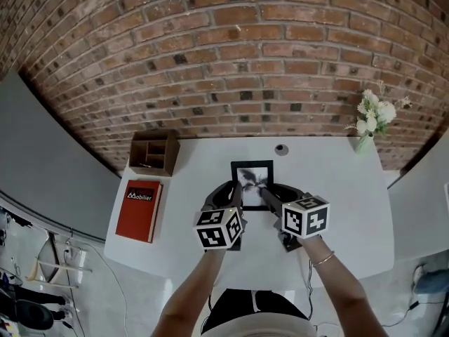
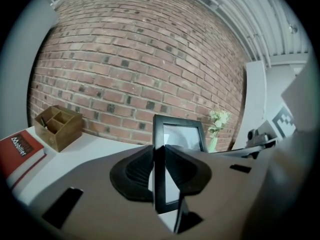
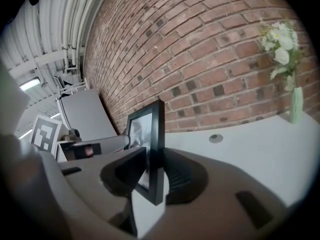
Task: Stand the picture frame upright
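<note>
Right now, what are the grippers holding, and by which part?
Both hold the frame: left gripper clamps its lower left edge, right gripper its lower right edge.

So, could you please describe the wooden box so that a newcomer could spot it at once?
Find the brick wall, then the white table below it. At the table's far left corner sits the wooden box, just beyond the red book; it alone is open-topped and split into compartments.
</note>
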